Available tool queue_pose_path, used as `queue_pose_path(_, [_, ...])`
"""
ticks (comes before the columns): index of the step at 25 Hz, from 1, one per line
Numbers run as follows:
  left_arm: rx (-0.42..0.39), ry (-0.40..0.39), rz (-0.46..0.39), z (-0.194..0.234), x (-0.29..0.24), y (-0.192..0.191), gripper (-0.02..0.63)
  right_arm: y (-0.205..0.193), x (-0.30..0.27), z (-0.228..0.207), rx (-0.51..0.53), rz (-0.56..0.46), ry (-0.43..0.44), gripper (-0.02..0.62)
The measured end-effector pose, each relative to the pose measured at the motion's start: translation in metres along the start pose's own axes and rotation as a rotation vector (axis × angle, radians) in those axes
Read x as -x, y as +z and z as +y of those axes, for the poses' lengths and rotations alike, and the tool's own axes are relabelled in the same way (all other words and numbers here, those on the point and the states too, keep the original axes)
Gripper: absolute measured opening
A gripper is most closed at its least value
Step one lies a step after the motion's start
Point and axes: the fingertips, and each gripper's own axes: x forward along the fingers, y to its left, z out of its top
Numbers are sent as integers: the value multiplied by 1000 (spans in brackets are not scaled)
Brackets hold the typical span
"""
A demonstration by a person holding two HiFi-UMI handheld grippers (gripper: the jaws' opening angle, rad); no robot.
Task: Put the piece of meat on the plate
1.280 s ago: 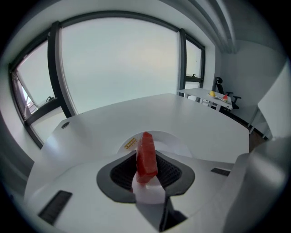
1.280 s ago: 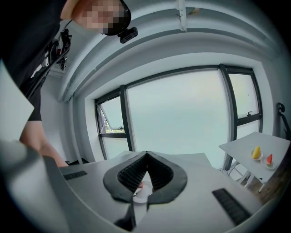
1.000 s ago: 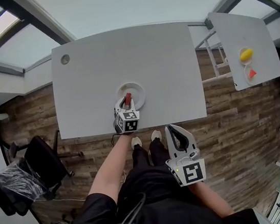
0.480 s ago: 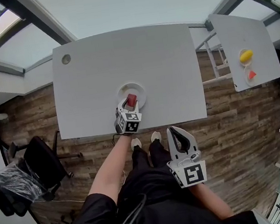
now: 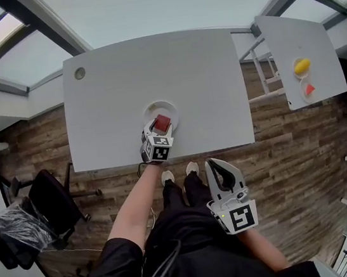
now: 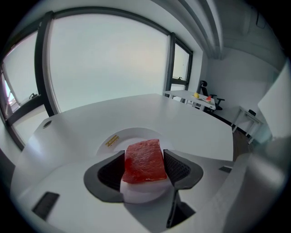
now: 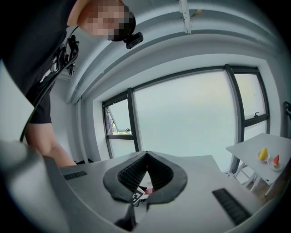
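Meat on the plate, left jaws freshly parted.
The meat (image 6: 145, 164) lay flat on the white plate (image 6: 119, 136) on the surface (image 5: 151, 73). It sat between the left hand-held gripper's (image 6: 144, 154) jaws, which had just been opening and hid part of the plate. The right hand-held gripper (image 7: 146, 157) was closed and empty, off the surface.

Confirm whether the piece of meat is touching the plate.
Touching. The left gripper view shows the piece of meat lying flat on the white plate, its near edge resting on the surface with no gap beneath.
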Motion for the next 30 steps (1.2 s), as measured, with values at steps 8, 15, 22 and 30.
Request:
queue_pose_path(8, [-58,16,26,4,-2,0,250,-8,7,5,36,32,19,3])
queue_pose_path(15, [-25,58,9,11,-1,4,250,-10,13,0,8,47,-17,3])
queue_pose_path(22, [67,91,67,19,-10,11,252,-11,13,-3,29,48,-16,3])
queue_pose_path(30, [66,91,26,29,-12,14,252,-10,7,-5,-2,50,-23,3])
